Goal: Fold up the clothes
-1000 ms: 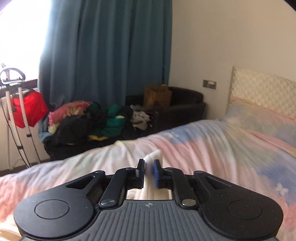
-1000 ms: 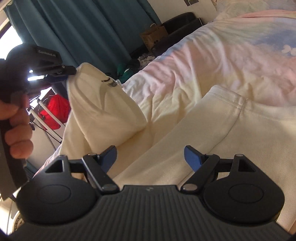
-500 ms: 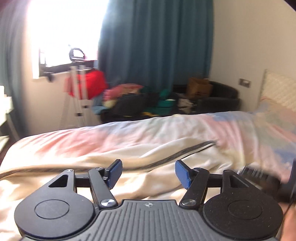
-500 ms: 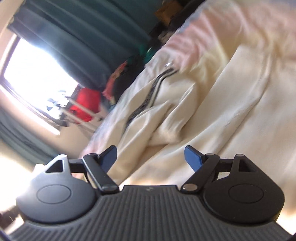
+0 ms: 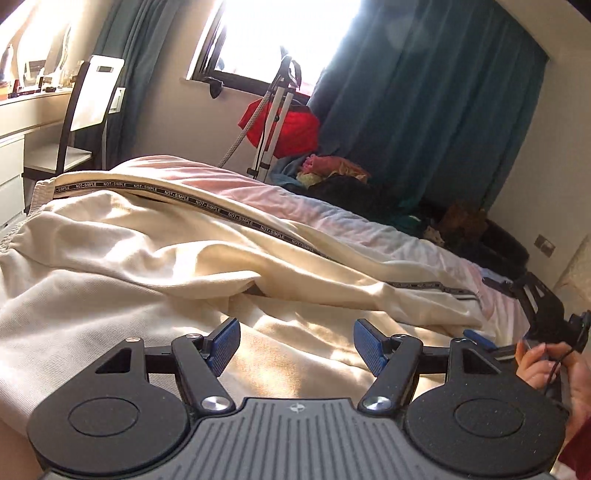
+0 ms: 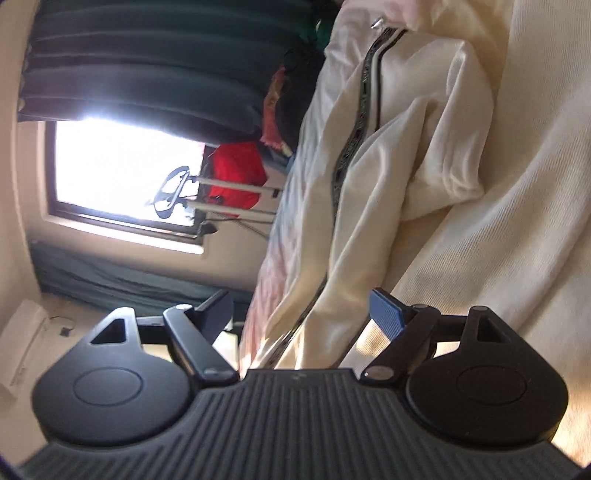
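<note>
A cream garment with a black lettered stripe lies rumpled across the bed, one part folded over the rest. My left gripper hovers low over its near part, open, with nothing between its blue pads. My right gripper shows at the far right of the left wrist view, held in a person's hand. In the right wrist view, rolled sideways, my right gripper stands open over the same garment and its stripe.
Pink and blue bedding covers the bed. Beyond it a dark sofa holds a pile of clothes. A stand with a red bag is under the bright window, beside teal curtains. A chair and desk stand at the left.
My left gripper has let go of the cream cloth, opened and swung left toward the window. The right gripper has rolled onto its side; the lifted part now lies on the bed.
</note>
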### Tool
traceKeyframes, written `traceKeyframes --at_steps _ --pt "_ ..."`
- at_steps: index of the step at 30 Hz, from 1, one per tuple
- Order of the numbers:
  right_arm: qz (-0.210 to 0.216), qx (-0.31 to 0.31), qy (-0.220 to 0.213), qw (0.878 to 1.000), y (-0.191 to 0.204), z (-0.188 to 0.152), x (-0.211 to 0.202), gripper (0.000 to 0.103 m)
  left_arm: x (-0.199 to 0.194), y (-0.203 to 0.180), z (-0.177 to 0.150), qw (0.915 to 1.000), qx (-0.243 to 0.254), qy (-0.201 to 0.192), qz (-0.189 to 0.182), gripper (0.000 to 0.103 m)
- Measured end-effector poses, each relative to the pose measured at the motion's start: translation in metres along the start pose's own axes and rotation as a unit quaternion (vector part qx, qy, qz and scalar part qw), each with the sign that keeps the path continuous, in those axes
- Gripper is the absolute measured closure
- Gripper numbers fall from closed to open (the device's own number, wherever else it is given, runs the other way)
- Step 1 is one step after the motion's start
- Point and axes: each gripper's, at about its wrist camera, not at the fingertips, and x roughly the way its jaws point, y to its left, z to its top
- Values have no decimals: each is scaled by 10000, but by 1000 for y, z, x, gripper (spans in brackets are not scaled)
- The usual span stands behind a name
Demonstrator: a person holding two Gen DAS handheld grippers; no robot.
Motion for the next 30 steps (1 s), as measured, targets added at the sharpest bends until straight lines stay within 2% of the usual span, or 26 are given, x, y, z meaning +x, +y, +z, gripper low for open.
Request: traceKeyframes --at_steps 3,5,8,10,11,13,14,15,16,19,22,26,30 --pt "-599 235 -15 9979 -9 6 40 21 19 1 -7 9998 0 194 -71 33" --pt "-814 58 -264 9963 -8 13 63 23 32 2 -11 9994 -48 329 -139 33" --pt "-1051 -332 -922 9896 10 33 82 20 46 3 -15 9986 -75 483 -224 33" --pt "-1157 -387 -1281 9842 18 54 90 25 53 4 -16 9982 -99 527 -285 33" --pt "-1224 -404 -1441 9811 22 65 93 30 56 4 -16 9980 -111 544 -316 33" --pt "-1424 -521 -1712 9735 32 86 96 58 62 5 -15 9976 -152 569 -357 33" --pt "-1548 -591 -1861 9685 39 94 96 66 64 6 -15 9975 -173 574 -377 33" --pt "-1626 -759 -1951 9642 48 102 95 82 65 7 -14 9974 -207 577 -381 33" --pt "-1542 -1095 -2035 9606 60 107 89 88 66 8 -13 9973 -245 579 -382 33" --pt "-1279 -2091 -2273 9425 98 121 72 88 66 11 -13 9966 -364 621 -411 33" --pt "-979 -2951 -2446 9184 112 114 45 88 62 11 -13 9966 -371 607 -405 33" --pt "-1094 -2314 -2213 9410 54 110 23 88 53 8 -13 9973 -310 528 -400 33" --pt "-1204 -1664 -1968 9587 -3 105 1 88 44 4 -15 9984 -168 436 -310 33"
